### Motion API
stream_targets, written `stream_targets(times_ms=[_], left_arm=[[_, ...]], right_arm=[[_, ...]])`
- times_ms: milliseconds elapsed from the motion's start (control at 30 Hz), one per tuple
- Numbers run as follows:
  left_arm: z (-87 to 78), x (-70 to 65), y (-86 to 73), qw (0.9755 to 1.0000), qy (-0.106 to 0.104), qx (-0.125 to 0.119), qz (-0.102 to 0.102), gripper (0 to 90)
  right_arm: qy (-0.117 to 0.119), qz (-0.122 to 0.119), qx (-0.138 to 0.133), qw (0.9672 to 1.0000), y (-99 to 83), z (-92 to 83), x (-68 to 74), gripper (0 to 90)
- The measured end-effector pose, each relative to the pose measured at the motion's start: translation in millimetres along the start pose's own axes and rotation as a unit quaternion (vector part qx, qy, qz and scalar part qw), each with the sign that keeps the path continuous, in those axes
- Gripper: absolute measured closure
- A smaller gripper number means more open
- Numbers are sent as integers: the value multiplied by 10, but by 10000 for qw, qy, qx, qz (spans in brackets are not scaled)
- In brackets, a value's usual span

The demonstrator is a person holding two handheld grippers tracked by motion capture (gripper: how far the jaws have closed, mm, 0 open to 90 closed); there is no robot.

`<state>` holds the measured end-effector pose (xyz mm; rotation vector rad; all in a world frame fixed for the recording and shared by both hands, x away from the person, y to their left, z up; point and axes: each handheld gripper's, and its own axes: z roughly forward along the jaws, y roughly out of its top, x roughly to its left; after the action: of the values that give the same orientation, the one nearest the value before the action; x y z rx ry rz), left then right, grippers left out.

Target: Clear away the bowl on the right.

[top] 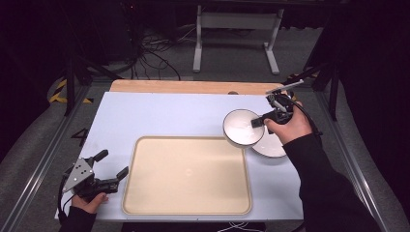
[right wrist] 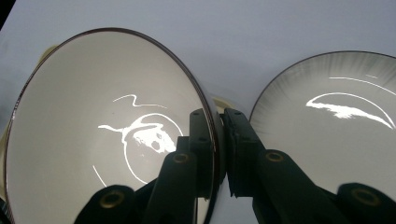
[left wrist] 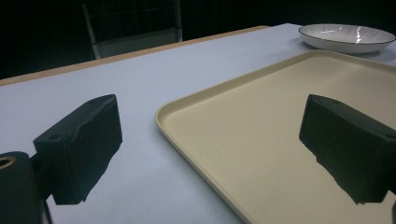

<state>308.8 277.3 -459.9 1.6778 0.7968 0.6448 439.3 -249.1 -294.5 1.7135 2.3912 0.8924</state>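
The right gripper [top: 259,122] pinches the rim of a white dark-rimmed ceramic bowl [top: 240,127], lifted beside a matching plate [top: 270,146]. The left gripper [top: 111,168] rests spread near a beige plastic tray [top: 188,175].

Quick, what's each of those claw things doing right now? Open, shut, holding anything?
Left gripper: open, holding nothing, beside the tray.
Right gripper: shut on the rim of the bowl, next to a second bowl.
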Motion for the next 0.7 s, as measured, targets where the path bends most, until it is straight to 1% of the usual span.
stream_targets(times_ms=[133,167,233,300,367,400,467,633,700], left_arm=[[3,1,0,10000,-2,5,-15,67],[4,3,0,10000,-7,6,-5,67],[6,1,-2,10000,0,-14,-19,67],[6,3,-1,10000,-7,-15,-17,67],[7,3,-2,10000,-10,-15,-16,67],[7,3,-1,10000,-11,-13,-15,67],[7,3,-1,10000,-15,-13,-4,67],[6,3,-1,10000,-19,-17,-1,67],[6,3,-1,10000,-22,-18,-1,67]], right_arm=[[133,-101,24,9999,13,39,147,822],[133,-101,24,9999,13,39,147,822],[165,-156,47,9997,18,60,208,821],[210,-221,82,9995,27,100,312,820],[231,-251,91,9994,28,110,333,820],[277,-290,104,9991,34,138,396,820],[294,-324,116,9990,38,150,425,820],[406,-410,126,9983,54,226,590,817],[419,-418,136,9982,56,239,617,816]])
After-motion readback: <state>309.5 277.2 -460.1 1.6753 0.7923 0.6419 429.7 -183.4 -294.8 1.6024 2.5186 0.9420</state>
